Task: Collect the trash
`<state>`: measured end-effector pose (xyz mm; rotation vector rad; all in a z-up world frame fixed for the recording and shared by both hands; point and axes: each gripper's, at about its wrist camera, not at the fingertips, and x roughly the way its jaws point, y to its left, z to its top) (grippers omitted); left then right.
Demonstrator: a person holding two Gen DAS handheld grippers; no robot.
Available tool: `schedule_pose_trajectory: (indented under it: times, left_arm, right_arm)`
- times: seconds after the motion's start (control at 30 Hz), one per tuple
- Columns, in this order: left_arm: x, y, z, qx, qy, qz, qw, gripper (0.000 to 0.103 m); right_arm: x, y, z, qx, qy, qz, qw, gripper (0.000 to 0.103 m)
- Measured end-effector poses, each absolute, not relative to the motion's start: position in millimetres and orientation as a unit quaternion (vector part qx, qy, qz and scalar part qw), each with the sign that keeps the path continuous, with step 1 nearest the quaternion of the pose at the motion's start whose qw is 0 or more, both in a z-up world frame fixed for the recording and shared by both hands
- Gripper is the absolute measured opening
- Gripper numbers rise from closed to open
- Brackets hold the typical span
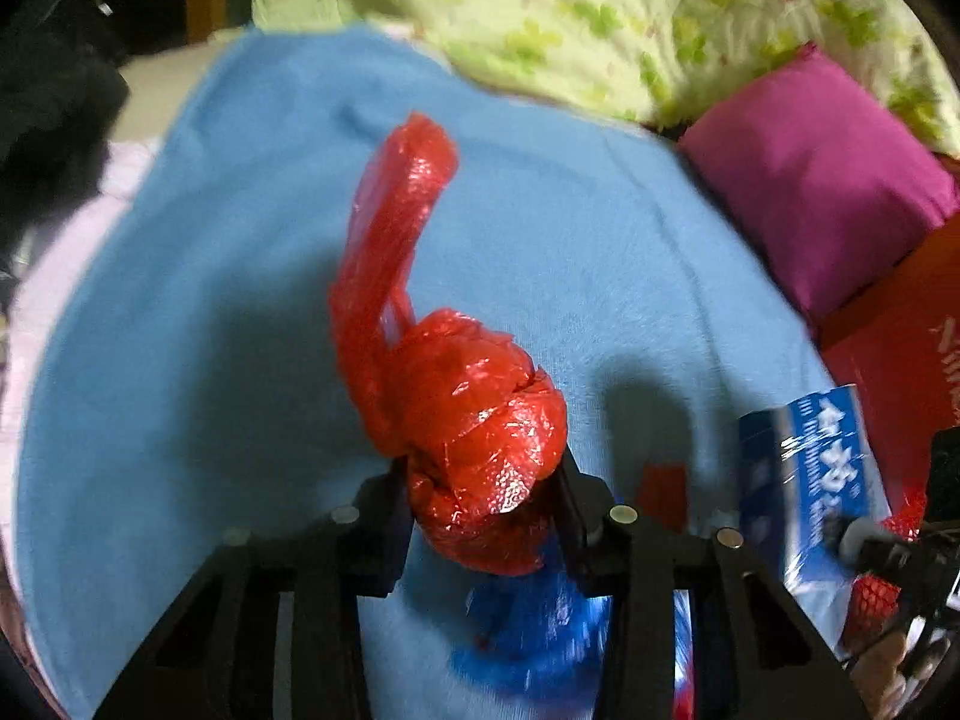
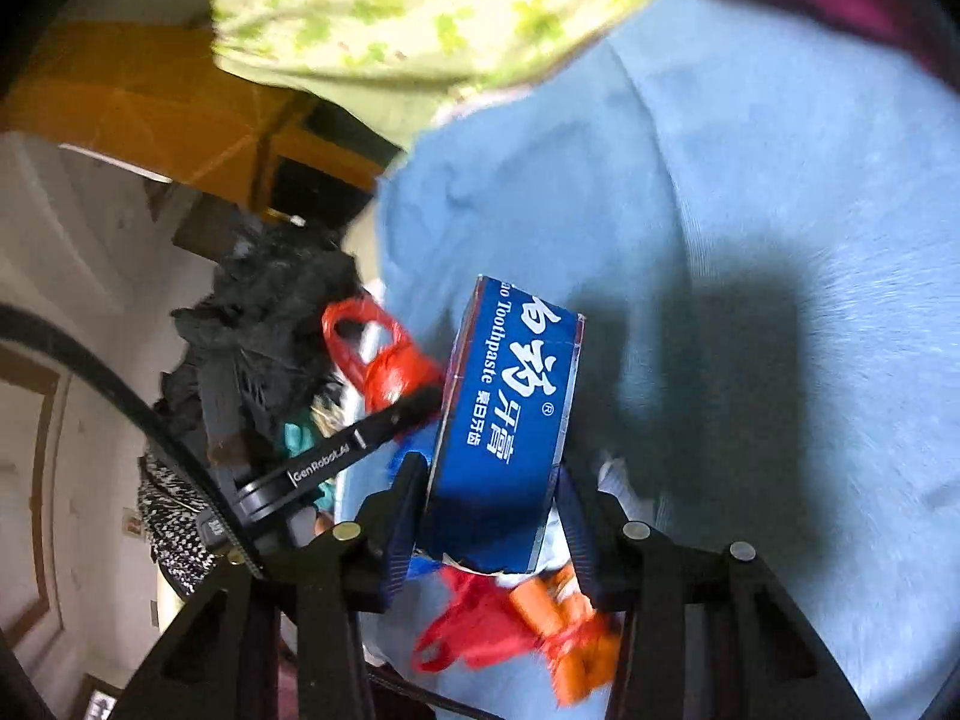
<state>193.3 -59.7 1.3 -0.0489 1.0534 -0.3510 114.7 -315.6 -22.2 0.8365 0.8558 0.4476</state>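
My left gripper (image 1: 480, 516) is shut on a crumpled red plastic bag (image 1: 468, 420), held above a blue blanket (image 1: 240, 300); the bag's handle loop sticks up. My right gripper (image 2: 489, 516) is shut on a blue toothpaste box (image 2: 504, 414), also held above the blanket (image 2: 750, 180). The box shows at the right edge of the left wrist view (image 1: 804, 480). The left gripper and its red bag (image 2: 384, 360) show at the left of the right wrist view. Red and orange wrappers (image 2: 540, 624) lie below the box.
A magenta pillow (image 1: 822, 180) and a green floral quilt (image 1: 600, 12) lie beyond the blanket. A red box (image 1: 900, 324) sits at the right. A blue wrapper (image 1: 528, 630) lies under the left gripper. Dark clothing (image 2: 264, 324) is piled off the bed's edge.
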Motion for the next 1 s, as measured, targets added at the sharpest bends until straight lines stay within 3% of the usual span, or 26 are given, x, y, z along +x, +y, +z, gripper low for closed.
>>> schedule_pose_trajectory:
  times: [0.37,1.0]
  left_arm:
    - [43.1,-48.8,87.9,0.052,0.372,-0.203,0.904,0.043]
    - [-83.4,-114.1,150.6,0.129,0.24,-0.226,0.935,0.043]
  right_arm:
    - [-14.8,-333.7,33.7,0.364,0.237,0.183,0.882,0.046]
    - [-160.8,-333.6,135.8,0.276,0.157,0.128,0.94,0.046]
